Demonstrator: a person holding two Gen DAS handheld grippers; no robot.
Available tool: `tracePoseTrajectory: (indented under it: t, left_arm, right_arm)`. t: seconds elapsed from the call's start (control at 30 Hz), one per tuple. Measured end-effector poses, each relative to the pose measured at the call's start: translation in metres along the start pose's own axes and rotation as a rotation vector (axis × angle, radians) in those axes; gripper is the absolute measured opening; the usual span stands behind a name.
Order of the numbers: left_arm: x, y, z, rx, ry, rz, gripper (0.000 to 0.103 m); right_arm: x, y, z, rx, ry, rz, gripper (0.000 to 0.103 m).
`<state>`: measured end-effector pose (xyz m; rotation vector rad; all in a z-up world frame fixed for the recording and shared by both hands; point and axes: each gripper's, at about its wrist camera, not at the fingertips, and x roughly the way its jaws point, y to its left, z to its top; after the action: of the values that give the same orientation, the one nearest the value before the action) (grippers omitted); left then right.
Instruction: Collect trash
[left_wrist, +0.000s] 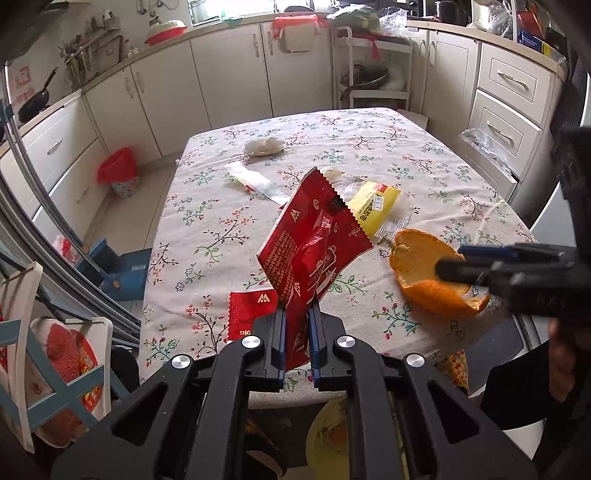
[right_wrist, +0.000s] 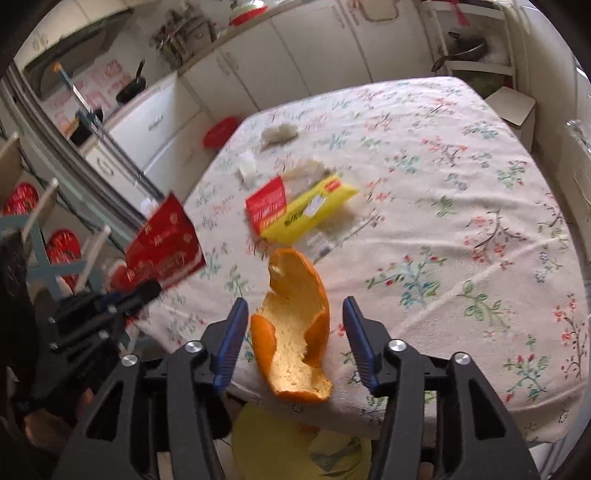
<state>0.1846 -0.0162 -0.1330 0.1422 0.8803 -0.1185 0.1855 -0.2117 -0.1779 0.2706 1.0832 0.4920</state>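
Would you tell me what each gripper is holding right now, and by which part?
The left gripper pinches the red wrapper by its lower end. The right gripper holds nothing: its jaws stand open around the orange peel.

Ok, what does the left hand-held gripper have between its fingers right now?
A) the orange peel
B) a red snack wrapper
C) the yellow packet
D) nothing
B: the left hand-held gripper is clamped on the red snack wrapper, which stands up from its fingers, while the orange peel and yellow packet lie on the table.
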Motion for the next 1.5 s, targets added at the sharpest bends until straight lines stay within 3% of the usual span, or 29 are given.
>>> tracePoseTrajectory:
  t: [0.1,0.23,0.43,0.77,1.17,1.5]
  left_arm:
    - [0.000,-0.001,0.000,0.002,0.000,-0.004,0.009]
    - [0.000,-0.001,0.000,0.006,0.000,-0.006,0.009]
    - [0.001,-0.001,-0.001,0.005,0.002,-0.008,0.009]
    - [0.004,-0.002,-0.001,0.008,0.005,-0.007,0.009]
    - [0.004,-0.002,0.000,0.000,0.005,-0.014,0.009]
    - [-0.010,-0.006,-0.014,-0.013,-0.006,-0.017,0.009]
  right_arm:
    - [0.015,0.006,-0.005,-0.053,0.040,-0.058,0.055]
    - [0.018,0.011,-0.007,-0.088,0.039,-0.054,0.028]
    - [0.011,0.006,-0.007,-0.065,0.017,-0.033,0.009]
    - [-0.010,-0.002,-0.001,0.011,-0.081,0.018,0.007]
    - [-0.029,0.002,0.001,0.016,-0.132,0.066,0.007]
    - [-0.046,0.014,-0.025,0.001,-0.157,0.102,0.007]
